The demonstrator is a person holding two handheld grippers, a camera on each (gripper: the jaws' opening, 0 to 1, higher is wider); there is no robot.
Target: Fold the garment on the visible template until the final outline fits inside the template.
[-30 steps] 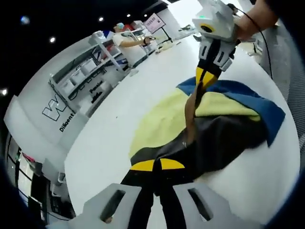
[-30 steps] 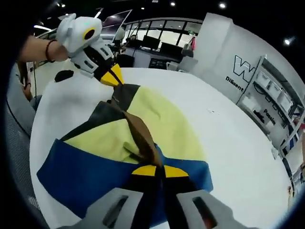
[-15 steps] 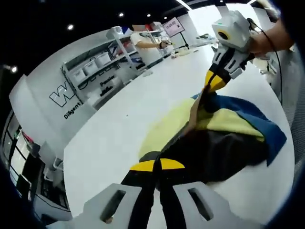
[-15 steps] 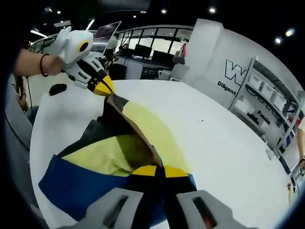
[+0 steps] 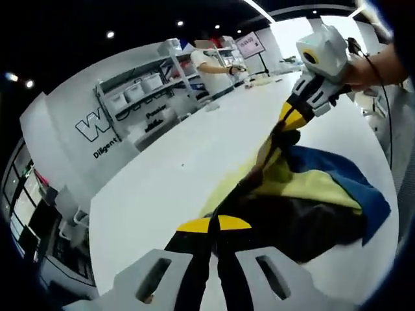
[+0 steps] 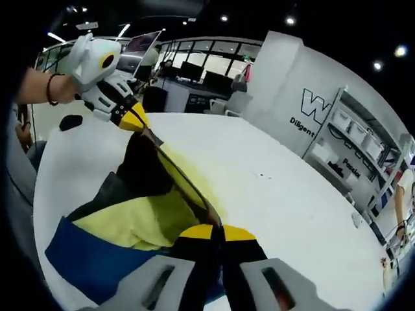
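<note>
The garment (image 5: pixel 305 201) is a piece in yellow, blue, black and brown, and it lies on the white table (image 5: pixel 175 175). Its near edge is lifted and stretched between both grippers. In the left gripper view my left gripper (image 5: pixel 214 225) is shut on the black end of that edge, and my right gripper (image 5: pixel 293 118) pinches the far end above the cloth. In the right gripper view my right gripper (image 6: pixel 212 232) is shut on the garment (image 6: pixel 123 227), and the left gripper (image 6: pixel 137 120) holds the other end raised. The lower part of the cloth still rests on the table (image 6: pixel 272 194).
Shelving with bins (image 5: pixel 142 97) and a white wall with lettering stand beyond the table. A person (image 5: pixel 211 61) works at the far end. A small black object (image 6: pixel 70 121) lies on the table behind the left gripper. Desks and monitors (image 6: pixel 201 71) stand further back.
Both grippers have risen, lifting the held edge further off the table. More of the yellow panel hangs under the raised edge, and less of it lies flat.
</note>
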